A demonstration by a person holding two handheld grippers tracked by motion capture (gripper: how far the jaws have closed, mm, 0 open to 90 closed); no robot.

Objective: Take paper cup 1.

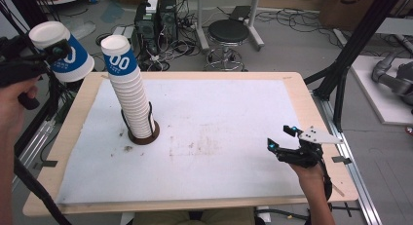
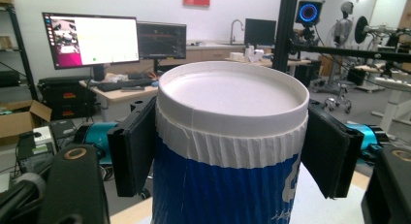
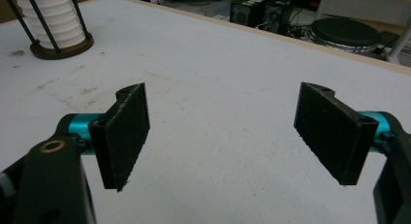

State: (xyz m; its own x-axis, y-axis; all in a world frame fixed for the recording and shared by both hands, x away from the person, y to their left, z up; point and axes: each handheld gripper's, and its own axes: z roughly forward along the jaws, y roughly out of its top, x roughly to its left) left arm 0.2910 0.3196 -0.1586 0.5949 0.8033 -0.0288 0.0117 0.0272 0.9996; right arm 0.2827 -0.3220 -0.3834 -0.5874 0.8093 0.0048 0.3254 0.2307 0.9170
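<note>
So a single paper cup (image 1: 63,52) is clamped upside down in the left gripper (image 2: 231,151), with the pads (image 2: 133,146) pressed on the ribbed band just under the base. It's held up off the table's (image 1: 302,96) far-left corner, tilted a bit, and well apart from the stack of cups (image 1: 130,96) in the wire holder (image 1: 144,136).

If it's meant for the stack, the step looks best done by getting the cup levelled first, then centred over the top cup and lowered straight. The stack is tall and leans slightly, so a sideways nudge could probably topple it. A paper wall that thin could get dented if squeezed any harder.

The right gripper (image 1: 281,140) is parked near the table's right edge, jaws spread wide with nothing between them, bare white mat (image 3: 228,73) underneath.

Room-wise: plenty of open mat is left in the middle. The tight spots are the left table edge and the holder's upright wires.
</note>
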